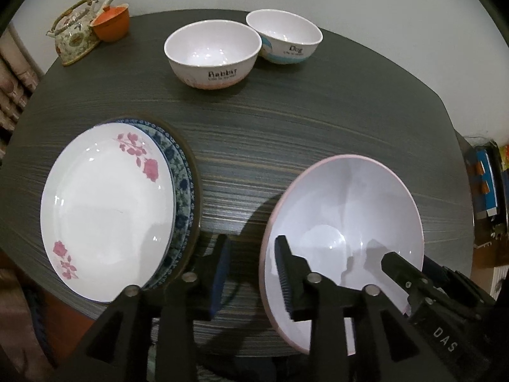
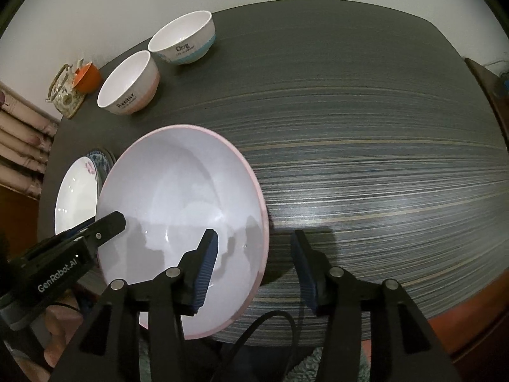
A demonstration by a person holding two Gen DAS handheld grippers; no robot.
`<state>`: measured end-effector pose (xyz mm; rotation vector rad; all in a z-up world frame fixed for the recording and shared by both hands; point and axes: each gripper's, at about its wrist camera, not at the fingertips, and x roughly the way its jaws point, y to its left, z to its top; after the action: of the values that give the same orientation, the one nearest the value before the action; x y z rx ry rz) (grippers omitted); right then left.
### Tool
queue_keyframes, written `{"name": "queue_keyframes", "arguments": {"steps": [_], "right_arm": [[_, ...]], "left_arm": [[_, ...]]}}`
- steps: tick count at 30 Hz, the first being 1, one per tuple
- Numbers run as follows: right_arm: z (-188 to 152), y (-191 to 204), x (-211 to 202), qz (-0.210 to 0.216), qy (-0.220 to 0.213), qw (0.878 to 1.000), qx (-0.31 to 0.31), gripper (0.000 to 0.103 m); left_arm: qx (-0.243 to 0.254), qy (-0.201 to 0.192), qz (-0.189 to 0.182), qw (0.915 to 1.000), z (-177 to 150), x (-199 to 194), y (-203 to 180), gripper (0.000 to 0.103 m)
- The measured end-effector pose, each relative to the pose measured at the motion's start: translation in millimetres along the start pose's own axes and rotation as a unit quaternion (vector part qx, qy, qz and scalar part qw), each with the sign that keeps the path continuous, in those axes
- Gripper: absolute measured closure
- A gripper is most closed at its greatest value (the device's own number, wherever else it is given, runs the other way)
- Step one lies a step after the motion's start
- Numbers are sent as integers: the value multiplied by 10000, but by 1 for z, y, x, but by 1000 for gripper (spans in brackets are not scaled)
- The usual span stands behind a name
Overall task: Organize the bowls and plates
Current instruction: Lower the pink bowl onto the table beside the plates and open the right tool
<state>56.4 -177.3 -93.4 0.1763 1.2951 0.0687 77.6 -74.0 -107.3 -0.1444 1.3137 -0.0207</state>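
Large pink-rimmed bowl (image 1: 346, 222) stands upright on the dark wood-grain table (image 1: 270, 133), close to the near edge.

Left gripper (image 1: 251, 273) straddles the bowl's left rim: one finger outside the wall, the other inside the bowl. A gap shows on both sides of the rim; the pads do not press, so the jaws are released.

Right gripper (image 2: 254, 273) straddles the opposite rim in the same fashion, one finger inside the bowl, one outside above the table. Its pads also stand clear of the wall; jaws released.

Stack of plates (image 1: 108, 210) lies near the table's left edge, just beside the large bowl but apart from it. The top plate is white with pink flowers, over a blue-patterned plate, over a dark one.

Two small bowls sit toward the far edge, touching or nearly so: one lettered "Rabbit" (image 1: 213, 54), one lettered "Dog" (image 1: 284, 36), both upright.

Floral teapot (image 1: 74, 33) and orange lidded cup (image 1: 111, 24) occupy the far left corner, side by side.
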Motion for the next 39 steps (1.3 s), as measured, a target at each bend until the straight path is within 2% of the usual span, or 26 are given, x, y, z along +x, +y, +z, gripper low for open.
{"name": "queue_keyframes", "arguments": {"steps": [2, 10, 18, 29, 33, 39], "right_arm": [[2, 1, -1, 3, -30, 10000, -10, 58], [10, 1, -11, -36, -228, 9997, -83, 55], [20, 10, -20, -46, -402, 9990, -194, 55], [39, 29, -27, 13, -526, 9972, -541, 55], [50, 38, -32, 439, -530, 9951, -704, 55], [69, 48, -36, 647, -523, 9932, -812, 55]], "left_arm": [[33, -42, 32, 10000, -1, -2, 1, 63], [55, -180, -9, 9998, 3, -13, 3, 57], [36, -321, -51, 9995, 10, -25, 7, 56], [-256, -413, 29, 9988, 26, -32, 30, 56], [-330, -465, 81, 9983, 32, -36, 44, 56], [-478, -598, 179, 9969, 47, -43, 66, 56]]}}
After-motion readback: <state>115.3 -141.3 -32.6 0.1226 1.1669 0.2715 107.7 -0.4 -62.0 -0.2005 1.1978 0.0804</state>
